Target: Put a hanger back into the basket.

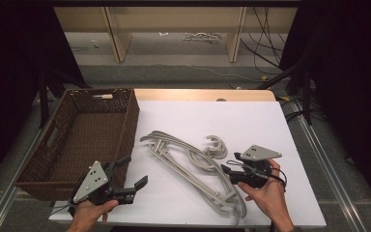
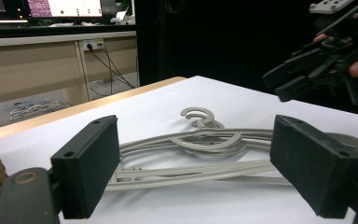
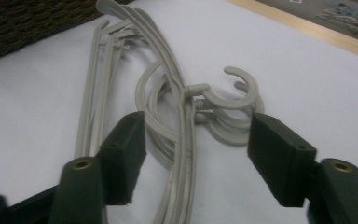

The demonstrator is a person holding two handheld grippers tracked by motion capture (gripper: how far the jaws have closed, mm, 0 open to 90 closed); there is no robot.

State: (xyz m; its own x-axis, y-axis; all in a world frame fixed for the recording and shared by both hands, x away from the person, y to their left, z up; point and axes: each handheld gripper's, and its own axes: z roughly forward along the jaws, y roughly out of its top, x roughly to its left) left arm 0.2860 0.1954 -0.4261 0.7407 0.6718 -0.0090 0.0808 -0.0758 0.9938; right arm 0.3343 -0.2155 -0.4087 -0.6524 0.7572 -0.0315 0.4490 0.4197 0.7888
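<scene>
White table (image 1: pixel 270 125) with a wood strip along the far edge, dark room around it, shelving and loose cables on the floor beyond. Brown wicker basket (image 1: pixel 125 130) sits at the left of the table. Pile of grey plastic hangers (image 1: pixel 193 166) lies mid-table, just right of the basket, hooks (image 1: pixel 216 146) pointing far-right. Left tool (image 1: pixel 125 180) held at the near-left edge beside the basket's near corner, jaws wide, gripping nothing, aimed at the hangers. Right tool (image 1: pixel 229 167) held near-right, hovering over the near end of the pile, jaws spread wide, hanger necks and hooks (image 3: pixel 230 91) seen between them, no contact visible
</scene>
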